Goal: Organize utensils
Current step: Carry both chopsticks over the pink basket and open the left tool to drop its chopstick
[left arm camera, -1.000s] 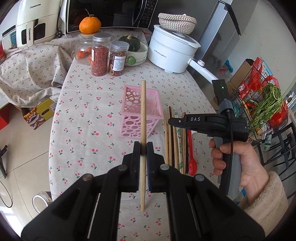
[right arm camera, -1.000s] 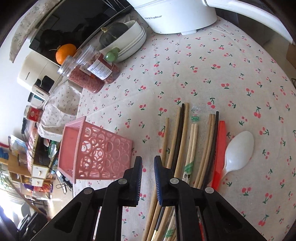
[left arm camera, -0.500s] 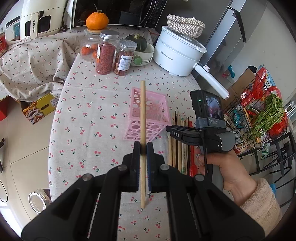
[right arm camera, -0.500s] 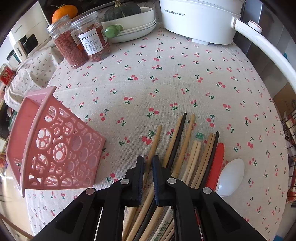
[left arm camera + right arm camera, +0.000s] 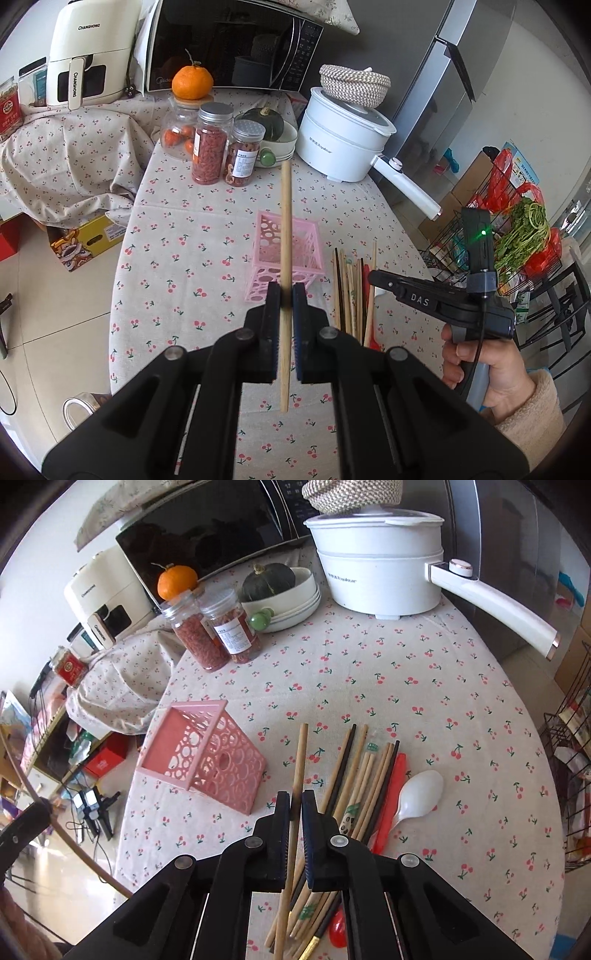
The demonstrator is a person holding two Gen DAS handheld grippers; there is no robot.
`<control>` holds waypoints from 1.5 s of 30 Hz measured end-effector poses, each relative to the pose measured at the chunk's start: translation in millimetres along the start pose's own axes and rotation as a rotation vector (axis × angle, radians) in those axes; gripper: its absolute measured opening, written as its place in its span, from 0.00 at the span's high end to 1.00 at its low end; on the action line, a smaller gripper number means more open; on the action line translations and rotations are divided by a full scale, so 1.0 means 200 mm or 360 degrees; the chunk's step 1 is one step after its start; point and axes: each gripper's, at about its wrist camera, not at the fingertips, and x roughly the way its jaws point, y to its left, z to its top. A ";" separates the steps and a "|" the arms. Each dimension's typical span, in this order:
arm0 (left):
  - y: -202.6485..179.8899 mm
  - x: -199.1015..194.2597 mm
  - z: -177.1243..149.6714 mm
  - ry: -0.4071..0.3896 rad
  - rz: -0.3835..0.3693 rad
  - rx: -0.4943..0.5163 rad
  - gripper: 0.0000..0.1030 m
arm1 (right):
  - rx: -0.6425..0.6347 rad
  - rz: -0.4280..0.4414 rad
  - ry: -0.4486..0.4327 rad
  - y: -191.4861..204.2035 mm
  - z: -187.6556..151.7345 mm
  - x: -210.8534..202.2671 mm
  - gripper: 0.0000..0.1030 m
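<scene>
Both grippers clamped on chopsticks.
We see the left gripper pinching one chopstick above the basket; right gripper nips another over the pile.

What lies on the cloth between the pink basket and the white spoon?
The loose pile of chopsticks and a red utensil, seen in the right wrist view.

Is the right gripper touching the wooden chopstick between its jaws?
Touching. In the right wrist view the right gripper is shut on the wooden chopstick: both pads press its sides with no gap, and the stick runs out beyond them.
</scene>
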 end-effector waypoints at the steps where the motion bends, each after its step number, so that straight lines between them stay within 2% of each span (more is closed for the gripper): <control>1: -0.01 -0.02 0.01 -0.0024 -0.0005 0.0005 0.93 | 0.0000 0.0014 -0.0030 0.00 -0.01 -0.05 0.94; 6: -0.05 -0.13 0.04 -0.0171 -0.0050 0.0039 0.93 | -0.0028 0.0063 -0.0200 0.02 -0.08 -0.31 0.95; 9: -0.06 -0.20 0.05 -0.0304 -0.0110 0.0065 0.93 | -0.0049 0.0107 -0.0298 0.05 -0.10 -0.44 0.95; 12: -0.08 -0.26 0.07 -0.0461 -0.0121 0.0102 0.93 | -0.0091 0.0123 -0.0405 0.09 -0.10 -0.55 0.95; 16: -0.08 -0.30 0.11 -0.0658 -0.0110 0.0118 0.93 | -0.0087 0.0158 -0.0506 0.10 -0.07 -0.64 0.95; 24: -0.07 -0.22 0.18 -0.0895 -0.0041 0.0082 0.93 | -0.0058 0.0176 -0.0598 0.10 -0.02 -0.69 0.95; 28: -0.07 -0.06 0.20 -0.0863 0.0048 0.0095 0.93 | -0.0071 0.0143 -0.0616 0.11 -0.01 -0.68 0.95; 33: 0.00 0.16 0.23 -0.0684 0.0099 0.0029 0.93 | -0.0077 0.0129 -0.0624 0.11 0.01 -0.67 0.95; 37: 0.08 0.28 0.25 -0.0554 0.0094 -0.0070 0.93 | -0.0053 0.0157 -0.0642 0.11 0.02 -0.68 0.95; 42: 0.12 0.33 0.25 -0.0470 0.0067 -0.0133 0.93 | -0.0041 0.0216 -0.0695 0.13 0.05 -0.71 0.95; 44: 0.12 0.33 0.24 -0.0444 0.0056 -0.0136 0.85 | -0.0061 0.0232 -0.0738 0.16 0.05 -0.73 0.95; 45: 0.11 0.32 0.24 -0.0436 0.0064 -0.0134 0.73 | -0.0066 0.0246 -0.0755 0.18 0.06 -0.74 0.95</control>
